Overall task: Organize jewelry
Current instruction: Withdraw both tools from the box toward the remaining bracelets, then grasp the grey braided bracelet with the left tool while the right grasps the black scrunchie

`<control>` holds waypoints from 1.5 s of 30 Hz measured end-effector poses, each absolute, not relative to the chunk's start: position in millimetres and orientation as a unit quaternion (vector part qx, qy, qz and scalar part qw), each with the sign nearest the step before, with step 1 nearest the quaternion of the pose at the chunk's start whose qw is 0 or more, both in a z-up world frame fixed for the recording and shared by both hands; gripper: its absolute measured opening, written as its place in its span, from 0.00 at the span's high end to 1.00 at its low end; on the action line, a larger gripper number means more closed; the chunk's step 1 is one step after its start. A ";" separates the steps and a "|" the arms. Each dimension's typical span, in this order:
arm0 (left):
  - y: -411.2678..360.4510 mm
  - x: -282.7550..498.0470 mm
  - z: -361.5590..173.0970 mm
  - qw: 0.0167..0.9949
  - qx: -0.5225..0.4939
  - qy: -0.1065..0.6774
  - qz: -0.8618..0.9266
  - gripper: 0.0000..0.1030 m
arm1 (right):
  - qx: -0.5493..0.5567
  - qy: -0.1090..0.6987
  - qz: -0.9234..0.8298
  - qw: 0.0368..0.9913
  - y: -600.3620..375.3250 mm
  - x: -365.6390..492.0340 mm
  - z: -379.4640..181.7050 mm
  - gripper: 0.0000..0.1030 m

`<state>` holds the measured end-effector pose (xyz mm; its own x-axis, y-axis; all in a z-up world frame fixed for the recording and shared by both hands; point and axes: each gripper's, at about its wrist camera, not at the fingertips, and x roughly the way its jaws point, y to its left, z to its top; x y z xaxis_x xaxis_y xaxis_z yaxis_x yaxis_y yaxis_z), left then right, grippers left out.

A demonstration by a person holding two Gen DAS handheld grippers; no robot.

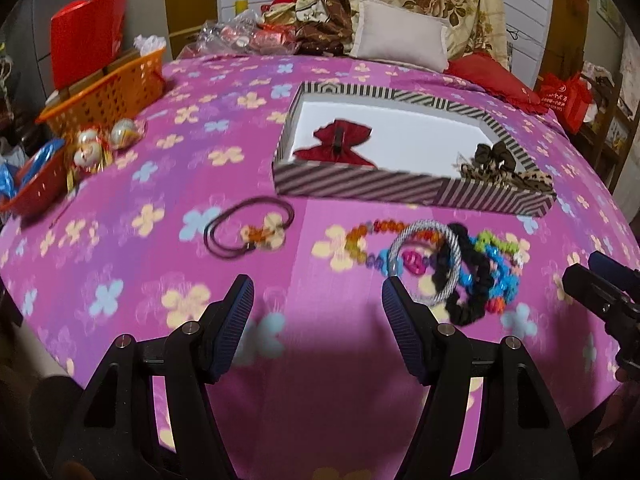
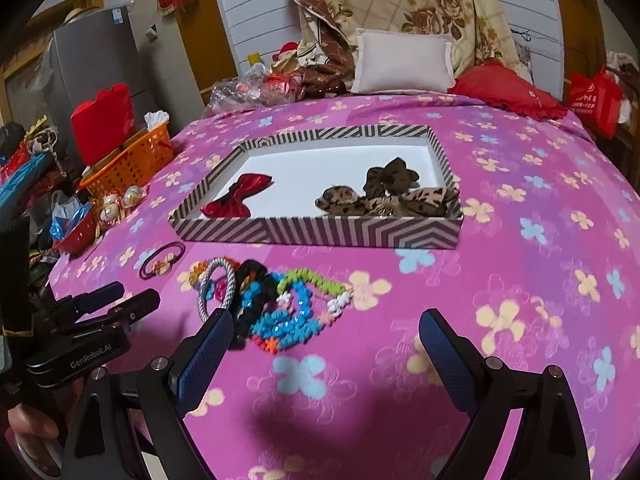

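We hold our left gripper [image 1: 318, 304] and right gripper [image 2: 326, 332] both spread wide and empty; the tangled heap of bright beaded bracelets and hair ties [image 2: 276, 304] lies between them, the striped cardboard tray [image 2: 320, 232] beyond

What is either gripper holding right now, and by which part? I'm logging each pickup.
Nothing. The left gripper and right gripper are both open and empty above the bedspread, short of the hair-tie pile.

Two bows [image 2: 240, 196] lie in the box [image 2: 320, 234], hair ties [image 2: 276, 304] before it.
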<state>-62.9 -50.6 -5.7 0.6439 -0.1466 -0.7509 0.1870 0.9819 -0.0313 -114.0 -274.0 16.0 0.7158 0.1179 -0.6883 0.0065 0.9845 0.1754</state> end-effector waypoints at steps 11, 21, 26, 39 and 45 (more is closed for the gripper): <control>-56.4 -66.8 -4.8 0.905 0.022 0.412 -0.105 0.35 | 0.041 0.366 0.034 0.929 -259.1 -122.7 16.4 0.10; -71.5 -55.3 -2.8 0.901 0.047 0.408 -0.139 0.35 | 0.031 0.368 0.044 0.928 -253.3 -119.9 12.3 0.10; -78.8 -40.8 -6.1 0.888 0.064 0.419 -0.178 0.35 | 0.025 0.366 0.043 0.929 -253.7 -116.4 13.1 0.10; -92.2 -5.2 -18.6 0.861 0.091 0.436 -0.246 0.37 | 0.034 0.382 0.048 0.922 -258.4 -102.2 3.9 0.10; -95.2 4.0 -23.7 0.856 0.081 0.445 -0.253 0.84 | 0.037 0.386 0.048 0.920 -260.0 -94.5 2.0 0.10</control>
<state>4.0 -95.2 -23.7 0.4770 -0.3602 -0.8017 0.5045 0.8591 -0.0858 -94.5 -260.0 2.0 0.6968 0.1161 -0.7078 -0.0590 0.9927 0.1048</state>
